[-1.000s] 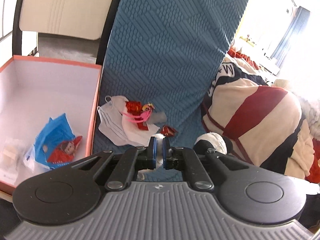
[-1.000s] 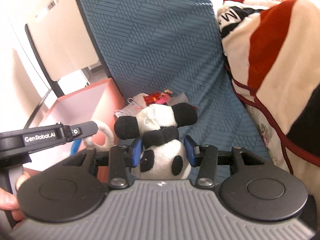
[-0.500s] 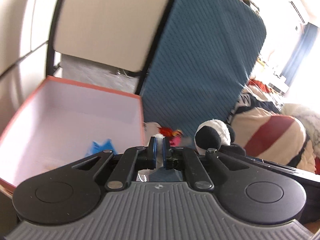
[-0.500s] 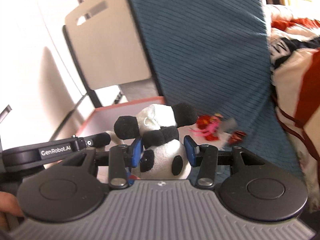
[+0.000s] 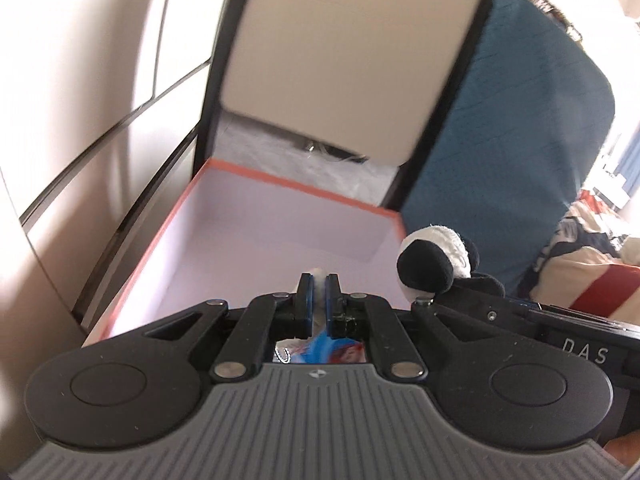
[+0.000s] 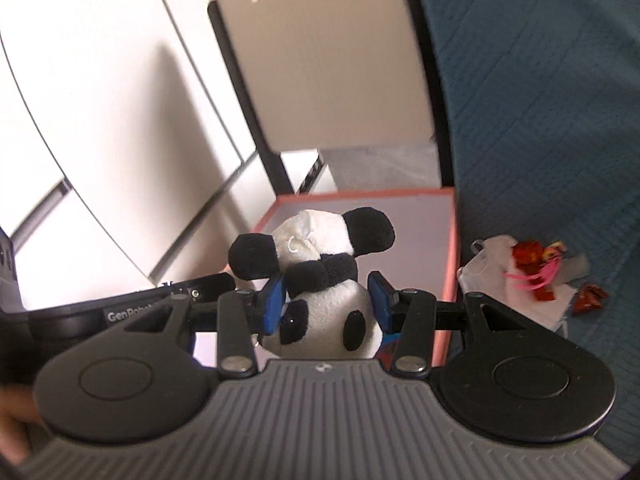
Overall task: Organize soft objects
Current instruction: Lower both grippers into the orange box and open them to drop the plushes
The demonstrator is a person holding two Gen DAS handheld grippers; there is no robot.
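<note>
A black-and-white panda plush [image 6: 320,280] sits between the blue pads of my right gripper [image 6: 327,304], which is shut on its body. The panda hangs over the near corner of an orange-rimmed box [image 6: 452,248] with a white inside. In the left wrist view the panda [image 5: 436,256] shows at the right, above the box [image 5: 300,184]. My left gripper [image 5: 319,284] is shut on a small white soft piece [image 5: 318,274]. I cannot tell whether that piece belongs to the panda. A blue packet [image 5: 320,350] lies in the box under the left gripper.
A beige chair back [image 5: 340,60] stands behind the box. A blue quilted cover [image 6: 540,120] fills the right, with face masks and red wrappers [image 6: 520,280] lying on it beside the box. A striped blanket [image 5: 592,280] lies far right. White cabinet doors [image 6: 100,100] are at the left.
Both grippers have swung left and slightly up, from in front of the blue cover to over the box. The panda travelled with them. Neither grip has changed.
</note>
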